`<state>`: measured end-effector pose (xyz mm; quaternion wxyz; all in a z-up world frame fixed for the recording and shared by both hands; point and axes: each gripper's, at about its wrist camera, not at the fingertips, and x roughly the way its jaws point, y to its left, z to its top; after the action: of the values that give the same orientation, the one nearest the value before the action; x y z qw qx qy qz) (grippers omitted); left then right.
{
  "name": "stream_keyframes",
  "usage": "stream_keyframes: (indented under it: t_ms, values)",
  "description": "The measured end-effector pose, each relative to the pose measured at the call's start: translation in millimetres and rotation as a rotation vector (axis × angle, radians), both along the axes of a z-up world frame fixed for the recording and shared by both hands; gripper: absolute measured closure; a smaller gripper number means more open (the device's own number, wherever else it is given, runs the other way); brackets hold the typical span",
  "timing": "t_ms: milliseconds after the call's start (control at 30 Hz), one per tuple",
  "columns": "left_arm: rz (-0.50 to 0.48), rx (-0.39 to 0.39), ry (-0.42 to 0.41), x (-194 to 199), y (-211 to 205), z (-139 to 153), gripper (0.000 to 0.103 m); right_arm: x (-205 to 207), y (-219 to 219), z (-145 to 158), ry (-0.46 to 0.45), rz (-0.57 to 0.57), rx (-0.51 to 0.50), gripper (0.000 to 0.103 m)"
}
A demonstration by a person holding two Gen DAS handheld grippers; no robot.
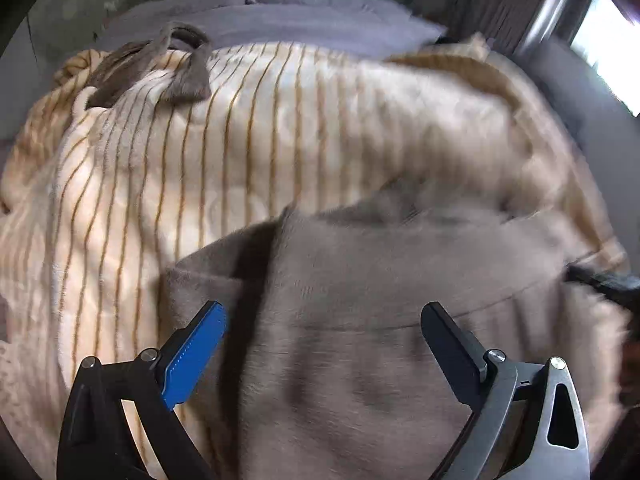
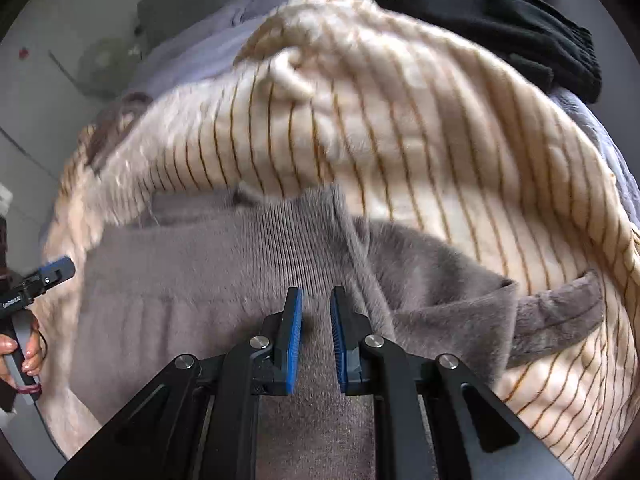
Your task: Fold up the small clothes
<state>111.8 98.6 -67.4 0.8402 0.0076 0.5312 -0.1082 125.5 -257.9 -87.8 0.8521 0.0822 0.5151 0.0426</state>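
While both grippers hang over the bed, a small grey-brown fleece garment (image 2: 224, 288) lies spread on a cream blanket (image 1: 248, 152) with thin tan stripes. The garment looks soft and fuzzy, with a ribbed band (image 2: 288, 232) at its far edge and a furry flap (image 2: 556, 320) reaching out to the right over the blanket. A dark fold line runs down its left part in the left wrist view. The left gripper (image 1: 324, 320) has its jaws spread wide above the garment (image 1: 380, 300), nothing between them. The right gripper (image 2: 316, 300) has its jaws drawn close with a narrow gap, and the blue pads (image 2: 295, 344) pinch nothing that I can see; the fleece lies beneath them. A second grey-brown piece (image 1: 160, 68) sits crumpled at the far left of the blanket. Black clothing (image 2: 500, 20) lies at the far right corner. A hand (image 2: 24, 356) holds the left gripper's handle.
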Motion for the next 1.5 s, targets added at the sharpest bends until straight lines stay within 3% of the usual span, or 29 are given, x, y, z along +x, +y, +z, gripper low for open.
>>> stream_keyframes:
  t_ms: [67,133,333,400,533,633,667,700,833,933,1033,1167,1233,1267,1300,1333,1400,1500]
  values:
    - [0.048,0.047,0.041,4,5,-21,0.004,1,0,-17,0.034,-0.007,-0.035,0.089]
    - [0.112,0.028,0.055,3,26,-31,0.004,0,-6,-23,0.022,-0.025,-0.035,0.091]
    - [0.209,0.023,0.077,-9,79,-17,0.004,-11,-26,-15,0.019,-0.082,-0.014,0.091]
    - [0.216,-0.002,0.073,-22,92,-4,0.004,-16,-32,-10,0.024,-0.125,0.002,0.081]
    - [0.231,-0.122,0.125,-53,108,7,0.004,-39,-45,-3,0.039,-0.198,0.183,0.079]
    - [0.256,-0.238,0.218,-81,115,1,0.004,-66,-41,0,0.058,-0.202,0.347,0.061]
    - [0.268,-0.271,0.256,-95,117,-4,0.004,-78,-34,0,0.073,-0.192,0.413,0.049]
    - [0.276,-0.289,0.283,-106,116,-9,0.004,-86,-29,-1,0.081,-0.184,0.442,0.047]
    - [0.312,-0.339,0.363,-137,111,-23,0.004,-125,2,-10,0.159,-0.138,0.572,0.047]
    - [0.333,-0.395,0.4,-157,105,-32,0.004,-157,15,-29,0.248,-0.18,0.652,0.047]
    - [0.363,-0.431,0.402,-154,101,-38,0.004,-185,4,-46,0.278,-0.305,0.683,0.047]
    - [0.388,-0.457,0.375,-140,102,-41,0.004,-210,-40,-58,0.166,-0.602,0.796,0.047]
    - [0.387,-0.461,0.36,-134,101,-42,0.015,-214,-53,-61,0.122,-0.685,0.839,0.047]
    - [0.371,-0.454,0.353,-132,100,-41,0.051,-213,-60,-65,0.108,-0.724,0.863,0.049]
    - [0.349,-0.444,0.363,-129,98,-43,0.091,-210,-63,-67,0.105,-0.738,0.875,0.074]
    - [0.322,-0.456,0.378,-126,97,-43,0.09,-205,-63,-68,0.114,-0.732,0.862,0.096]
    - [0.285,-0.468,0.349,-127,97,-33,0.09,-192,-60,-54,0.125,-0.658,0.747,0.095]
    - [0.185,-0.42,0.282,-132,92,-13,0.09,-177,-50,-21,0.09,-0.524,0.605,0.095]
